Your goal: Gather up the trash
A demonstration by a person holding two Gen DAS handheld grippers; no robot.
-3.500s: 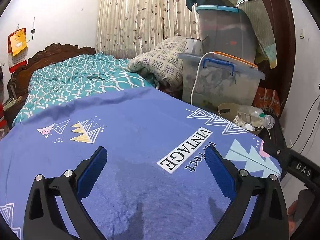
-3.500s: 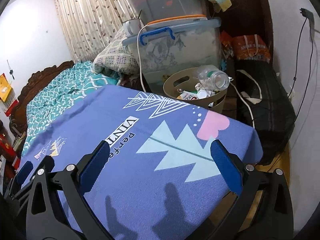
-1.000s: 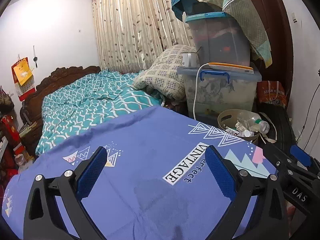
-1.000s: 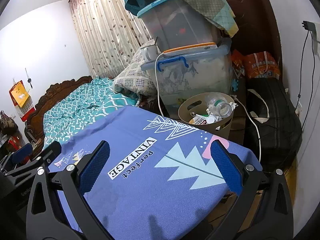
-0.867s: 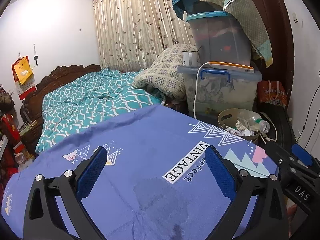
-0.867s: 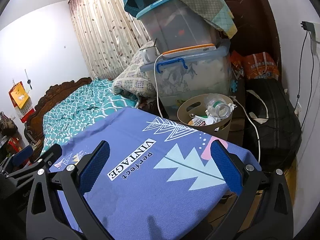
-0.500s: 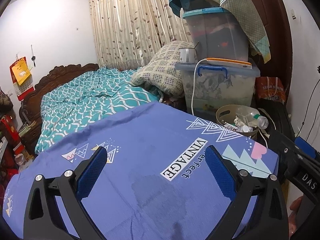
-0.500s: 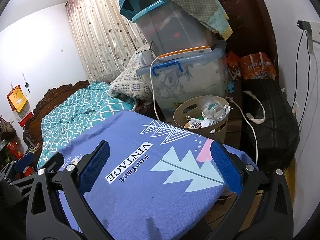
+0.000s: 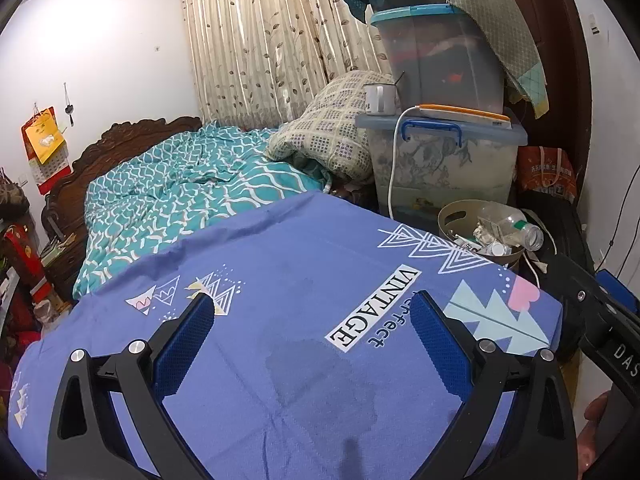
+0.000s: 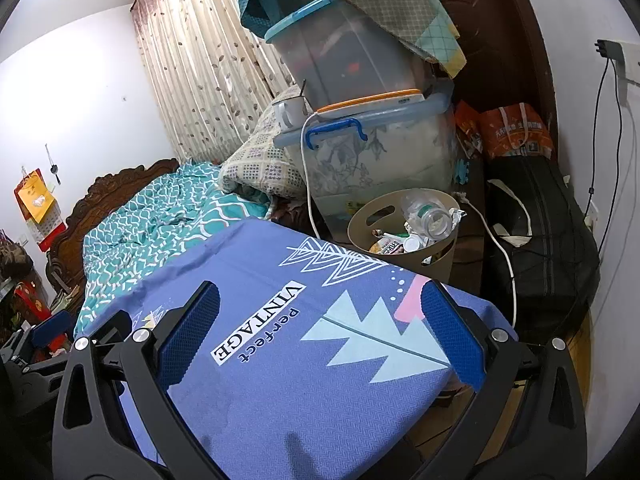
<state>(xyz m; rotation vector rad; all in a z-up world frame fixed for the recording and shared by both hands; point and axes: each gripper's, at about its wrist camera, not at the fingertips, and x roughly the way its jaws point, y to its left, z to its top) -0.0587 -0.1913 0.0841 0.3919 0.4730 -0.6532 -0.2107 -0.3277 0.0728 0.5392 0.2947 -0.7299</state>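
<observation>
My left claw [image 9: 310,340]: spread wide, empty, over the tabletop [image 9: 280,264].
My right claw [image 10: 320,332]: spread wide, empty.
Trash: in the bin [image 10: 404,236] beyond the tabletop's far corner.
Right view only: bin's full rim.
Hidden: bin's bottom.

Both tongs, left [image 9: 310,334] and right [image 10: 318,326], have black frames, blue textured pads [image 9: 182,338], silver screws; white lettering, perhaps "DAS".

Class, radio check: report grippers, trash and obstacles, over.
Left gripper and right gripper open, empty. Trash basket full, plastic bottle on top. White cable beside the basket.
</observation>
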